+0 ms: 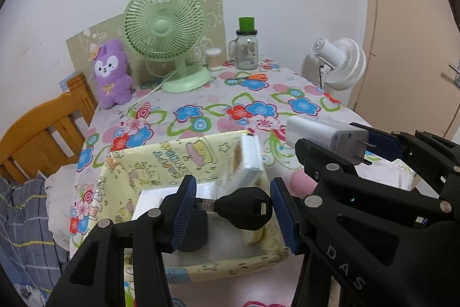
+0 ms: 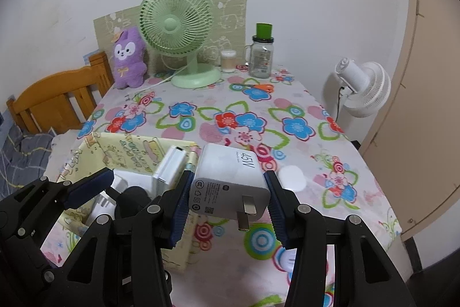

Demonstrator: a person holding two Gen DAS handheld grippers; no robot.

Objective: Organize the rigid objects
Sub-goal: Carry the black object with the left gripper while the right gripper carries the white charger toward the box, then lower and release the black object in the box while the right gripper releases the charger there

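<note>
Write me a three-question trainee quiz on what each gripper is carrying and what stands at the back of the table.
1. True or false: the right gripper grips the white charger.
2. What sits between the left gripper's jaws? A spoon, B black key, C battery.
3. What colour is the desk fan beside the purple plush?
Key: 1 true; 2 B; 3 green.

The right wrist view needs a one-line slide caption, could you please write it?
Right gripper carries a white charger beside the yellow box on a floral tablecloth.
</note>
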